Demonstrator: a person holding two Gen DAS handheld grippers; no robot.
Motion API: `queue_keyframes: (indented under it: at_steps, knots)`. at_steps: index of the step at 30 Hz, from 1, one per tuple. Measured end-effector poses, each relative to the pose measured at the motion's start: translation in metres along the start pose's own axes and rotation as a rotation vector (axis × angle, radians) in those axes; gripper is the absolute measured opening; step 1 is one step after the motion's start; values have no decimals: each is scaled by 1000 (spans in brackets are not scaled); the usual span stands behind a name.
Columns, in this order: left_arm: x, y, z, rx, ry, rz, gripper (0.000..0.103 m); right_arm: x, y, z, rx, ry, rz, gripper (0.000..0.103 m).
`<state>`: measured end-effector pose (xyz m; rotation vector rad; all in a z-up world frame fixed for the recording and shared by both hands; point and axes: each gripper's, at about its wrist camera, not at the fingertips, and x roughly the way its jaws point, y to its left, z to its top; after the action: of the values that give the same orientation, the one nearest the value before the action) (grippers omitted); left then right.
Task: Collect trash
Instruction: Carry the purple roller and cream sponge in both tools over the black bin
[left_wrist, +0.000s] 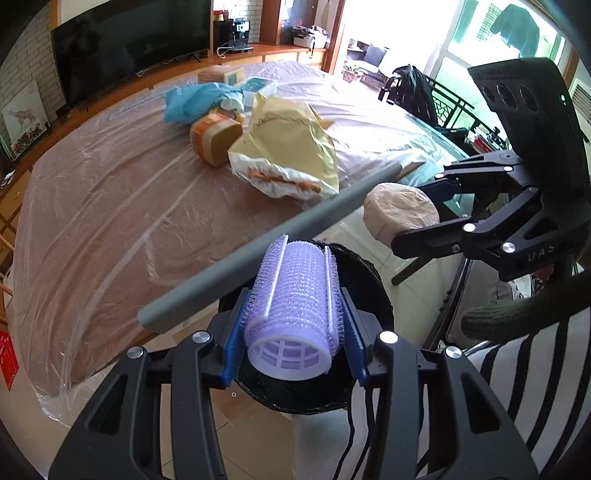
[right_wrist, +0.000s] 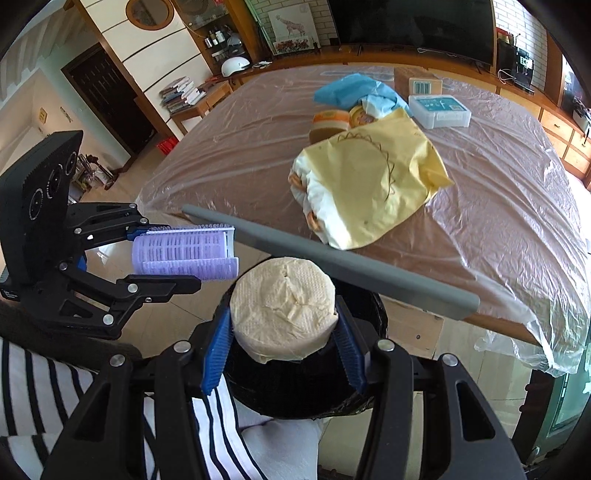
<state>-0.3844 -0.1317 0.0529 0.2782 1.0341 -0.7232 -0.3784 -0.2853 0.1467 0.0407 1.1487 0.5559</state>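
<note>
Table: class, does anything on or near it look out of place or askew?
Yes. A grey bar juts out past the table edge at a slant, above the black bin. The plastic sheet hangs crumpled off the corner.

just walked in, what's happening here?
Trash pickup, mid-run. The left gripper is clamped on a purple hair roller; the right gripper is clamped on a beige paper wad. Both hang above a black bin beside the table, nothing dropped yet. A yellow bag, blue plastic and boxes remain on the table.
</note>
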Motion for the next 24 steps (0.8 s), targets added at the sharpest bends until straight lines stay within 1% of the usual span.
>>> queue_keyframes:
  at_steps: [2, 5, 10, 19, 24]
  knots:
    - [6, -2, -3, 15, 26, -14, 47, 5, 0, -3, -14, 13, -16, 51]
    - [16, -6, -9, 32, 56, -14, 47, 14, 1, -11, -32, 37, -37, 51]
    - [30, -7, -16, 43, 94, -12, 47, 31, -5, -20, -21, 75, -47, 51]
    - [58, -5, -27, 45, 158, 16, 47, 57, -14, -29, -22, 118, -60, 51]
    - [75, -11, -28, 55, 182, 33, 47, 71, -9, -34, -45, 142, -78, 51]
